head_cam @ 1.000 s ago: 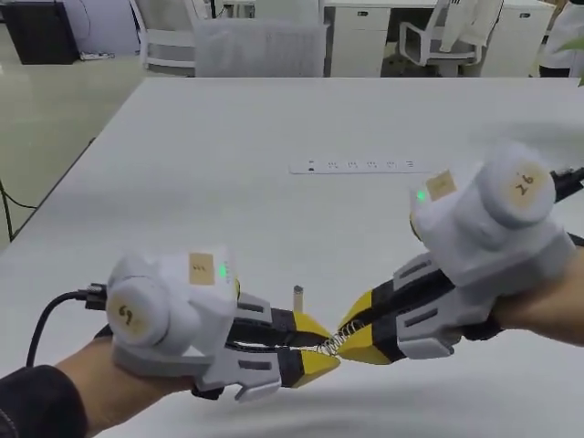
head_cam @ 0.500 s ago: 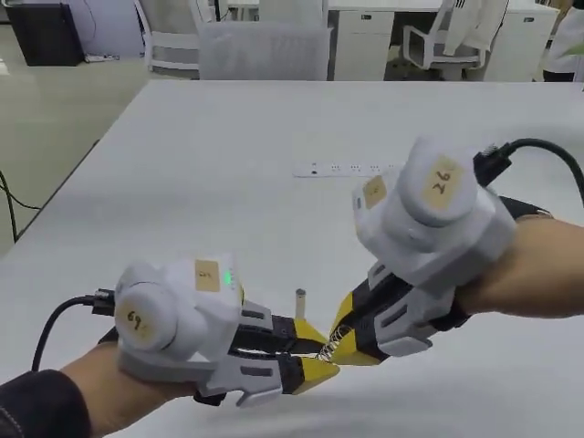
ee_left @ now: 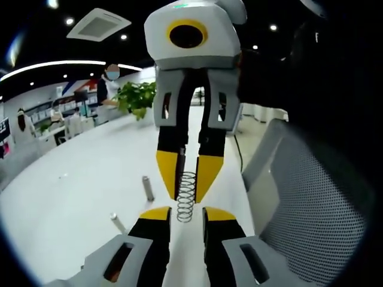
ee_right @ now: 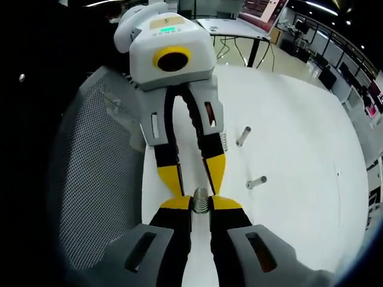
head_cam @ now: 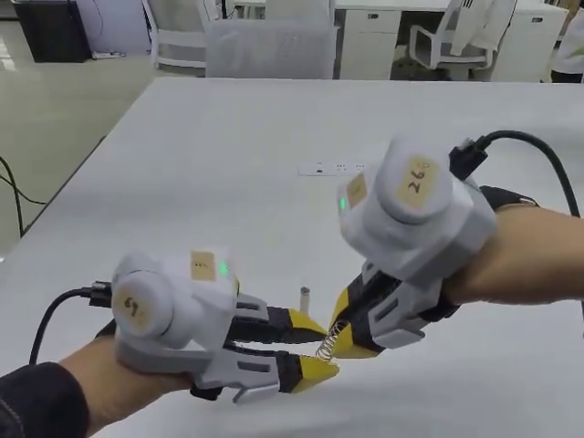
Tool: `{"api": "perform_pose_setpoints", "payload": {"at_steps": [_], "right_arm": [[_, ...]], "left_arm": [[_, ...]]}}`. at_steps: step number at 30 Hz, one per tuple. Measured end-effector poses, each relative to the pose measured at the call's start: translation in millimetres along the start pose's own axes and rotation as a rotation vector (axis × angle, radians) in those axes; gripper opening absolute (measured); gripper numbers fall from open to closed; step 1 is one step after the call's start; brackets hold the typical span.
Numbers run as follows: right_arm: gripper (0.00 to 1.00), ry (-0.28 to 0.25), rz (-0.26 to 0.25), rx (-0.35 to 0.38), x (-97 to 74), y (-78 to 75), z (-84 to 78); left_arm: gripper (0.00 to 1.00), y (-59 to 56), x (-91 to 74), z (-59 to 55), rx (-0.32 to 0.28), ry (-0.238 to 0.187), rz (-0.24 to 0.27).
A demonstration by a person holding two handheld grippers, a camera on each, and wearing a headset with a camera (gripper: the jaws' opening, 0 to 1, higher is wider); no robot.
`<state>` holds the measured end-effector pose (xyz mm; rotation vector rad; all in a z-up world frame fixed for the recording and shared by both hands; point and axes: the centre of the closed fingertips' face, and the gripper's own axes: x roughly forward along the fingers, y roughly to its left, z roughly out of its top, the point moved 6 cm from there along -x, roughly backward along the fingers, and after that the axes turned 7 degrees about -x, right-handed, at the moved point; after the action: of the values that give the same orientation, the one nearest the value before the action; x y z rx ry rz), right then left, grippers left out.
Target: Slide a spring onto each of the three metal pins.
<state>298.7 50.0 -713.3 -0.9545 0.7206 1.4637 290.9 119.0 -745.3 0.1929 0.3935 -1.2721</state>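
A small steel spring [head_cam: 328,345] [ee_right: 201,200] is pinched in my right gripper [head_cam: 340,338] [ee_right: 201,207], which is shut on it near the table's front edge. My left gripper [head_cam: 316,347] [ee_left: 187,216] faces it tip to tip with its jaws open, and the spring's [ee_left: 187,202] lower end hangs between them. The right gripper [ee_left: 187,196] comes down from above in the left gripper view. One short metal pin [head_cam: 305,297] [ee_left: 147,187] stands on the table just behind the tips. A second pin [ee_left: 118,222] [ee_right: 256,182] is nearby, and a third pin [ee_right: 243,136] is farther off.
A white power strip [head_cam: 342,168] lies mid-table beyond the grippers. Chairs [head_cam: 265,46] and desks line the far edge. A mesh chair back [ee_left: 311,197] [ee_right: 96,179] is right behind the hands. The white table [head_cam: 210,182] spreads wide on the left.
My right gripper has swung left and risen, rolling its body over the spring, which stays in its jaws. The left gripper has hardly moved.
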Motion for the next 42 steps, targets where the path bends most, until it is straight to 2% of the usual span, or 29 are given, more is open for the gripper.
{"api": "perform_pose_setpoints", "payload": {"at_steps": [13, 20, 32, 37, 42], "right_arm": [[0.08, 0.013, -0.010, 0.013, 3.2, -10.2, -4.8], [0.08, 0.015, -0.011, 0.020, 2.8, -16.0, -6.2], [0.08, 0.028, -0.009, 0.012, 2.9, -25.4, -4.1], [0.08, 0.030, -0.012, 0.011, 1.5, -31.1, -3.3], [0.08, 0.036, -0.021, 0.008, 0.9, -36.9, -3.4]], "left_arm": [[0.30, 3.5, -15.4, -7.9, -0.055, 0.004, 0.025], [0.34, 6.4, -27.9, -13.7, -0.076, 0.004, 0.052], [0.40, 12.6, -54.9, -26.2, -0.143, -0.036, 0.143], [0.41, 12.1, -64.1, -32.9, -0.179, -0.058, 0.177], [0.43, 11.4, -71.8, -40.0, -0.202, -0.063, 0.213]]}}
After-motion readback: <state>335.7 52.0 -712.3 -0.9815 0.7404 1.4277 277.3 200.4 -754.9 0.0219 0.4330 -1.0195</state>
